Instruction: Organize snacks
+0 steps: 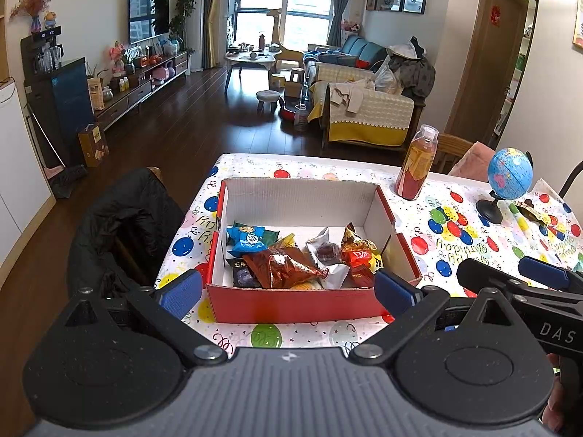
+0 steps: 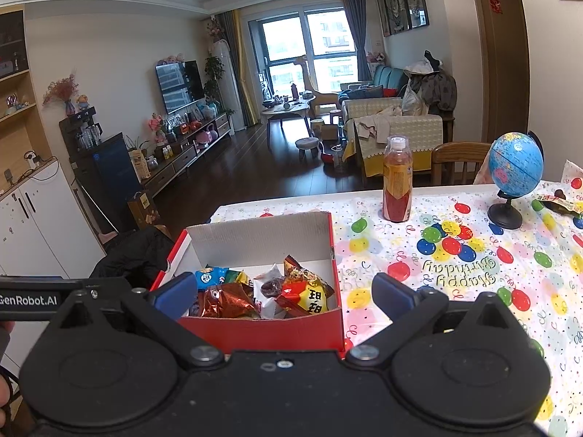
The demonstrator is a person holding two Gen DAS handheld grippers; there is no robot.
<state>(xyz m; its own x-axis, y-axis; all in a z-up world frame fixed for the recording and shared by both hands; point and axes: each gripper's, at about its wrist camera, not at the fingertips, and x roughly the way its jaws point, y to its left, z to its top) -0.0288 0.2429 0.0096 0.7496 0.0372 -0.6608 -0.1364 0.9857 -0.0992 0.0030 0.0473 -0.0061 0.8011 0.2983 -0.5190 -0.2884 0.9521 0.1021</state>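
Observation:
A red cardboard box (image 1: 291,306) (image 2: 266,331) with a white inside sits on the balloon-print tablecloth and holds several wrapped snacks (image 1: 291,258) (image 2: 262,291): a blue packet, brown and red foil packets, a white one. My left gripper (image 1: 288,289) stands open just in front of the box's near wall, nothing between its fingers. My right gripper (image 2: 284,296) is open too, over the box's near right corner. In the left wrist view the right gripper's fingers (image 1: 543,273) show at the right edge. One more snack wrapper (image 2: 559,204) (image 1: 532,213) lies behind the globe.
A drink bottle (image 1: 417,164) (image 2: 397,182) and a small globe (image 1: 504,182) (image 2: 513,174) stand on the far right of the table. A chair with a black jacket (image 1: 124,225) is at the table's left; a wooden chair (image 2: 459,162) is behind.

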